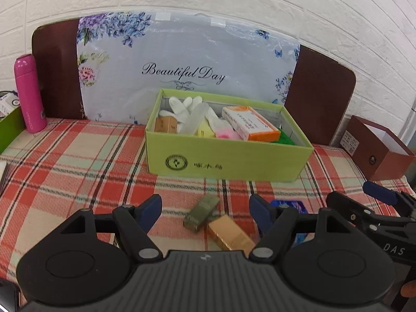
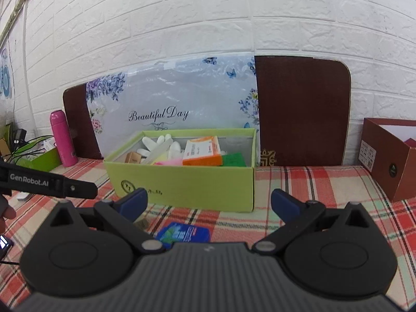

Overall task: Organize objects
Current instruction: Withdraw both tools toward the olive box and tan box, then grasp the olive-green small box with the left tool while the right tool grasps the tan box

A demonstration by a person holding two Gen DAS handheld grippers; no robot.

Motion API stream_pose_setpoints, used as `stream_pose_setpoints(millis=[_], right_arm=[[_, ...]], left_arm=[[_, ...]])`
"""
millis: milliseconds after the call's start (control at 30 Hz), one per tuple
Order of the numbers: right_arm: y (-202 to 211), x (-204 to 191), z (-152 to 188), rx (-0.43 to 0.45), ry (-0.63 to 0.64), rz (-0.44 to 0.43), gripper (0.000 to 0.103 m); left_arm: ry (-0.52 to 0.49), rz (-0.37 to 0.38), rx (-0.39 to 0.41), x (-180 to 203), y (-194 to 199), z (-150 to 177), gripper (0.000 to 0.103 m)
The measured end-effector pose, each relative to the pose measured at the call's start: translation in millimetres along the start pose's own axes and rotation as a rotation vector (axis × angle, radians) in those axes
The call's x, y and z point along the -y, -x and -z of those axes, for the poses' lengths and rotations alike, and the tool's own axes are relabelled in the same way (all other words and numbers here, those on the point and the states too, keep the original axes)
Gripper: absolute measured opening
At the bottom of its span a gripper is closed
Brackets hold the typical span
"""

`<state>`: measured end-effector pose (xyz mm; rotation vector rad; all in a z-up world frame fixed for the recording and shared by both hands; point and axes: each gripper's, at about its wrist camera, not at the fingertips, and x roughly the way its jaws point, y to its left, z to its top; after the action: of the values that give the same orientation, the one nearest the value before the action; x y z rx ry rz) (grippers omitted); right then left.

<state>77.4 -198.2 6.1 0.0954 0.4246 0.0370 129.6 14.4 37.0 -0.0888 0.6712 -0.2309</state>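
Note:
A light green open box [image 1: 226, 156] [image 2: 182, 182] stands on the plaid cloth. It holds white gloves [image 1: 187, 106], an orange-and-white carton [image 1: 252, 124] and other small items. In front of it lie an olive bar-shaped pack [image 1: 201, 212], a golden pack [image 1: 231, 236] and a blue packet [image 2: 184, 234]. My left gripper [image 1: 205, 209] is open above the olive and golden packs, gripping nothing. Wide open, my right gripper [image 2: 209, 202] hovers over the blue packet and holds nothing. Its fingers [image 1: 379, 195] show at the right of the left wrist view.
A pink bottle [image 1: 28, 93] and a green tray [image 2: 41, 160] with cables stand at the far left. A brown open box [image 1: 377, 150] sits at the right edge. A floral bag [image 1: 182, 65] leans on a dark brown board [image 2: 301, 109] against the white brick wall.

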Motion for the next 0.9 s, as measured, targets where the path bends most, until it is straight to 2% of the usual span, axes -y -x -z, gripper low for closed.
stream_pose_setpoints(millis=[300,433,500,733,900], right_arm=[[16,-16,57,-0.108,-0.01,-0.015,0.103],[19,-27,79,-0.152,-0.011,-0.054,0.103],[16,-33,85,-0.165,0.005,-0.077,0.098],[-8,-59,83,-0.185,0.086,-0.147,0.064],[-26,-72,77,-0.185,0.126,-0.16,0.06]], left_arm=[[0.061,0.039,-0.065,-18,10,55,0.077],[0.08,0.048,-0.089,-23,8,72,0.077],[0.082,0.038,-0.095,-26,7,75,0.077],[0.093,-0.017,-0.097,-36,6,72,0.077],[0.094,-0.035,-0.116,-39,2,73,0.077]])
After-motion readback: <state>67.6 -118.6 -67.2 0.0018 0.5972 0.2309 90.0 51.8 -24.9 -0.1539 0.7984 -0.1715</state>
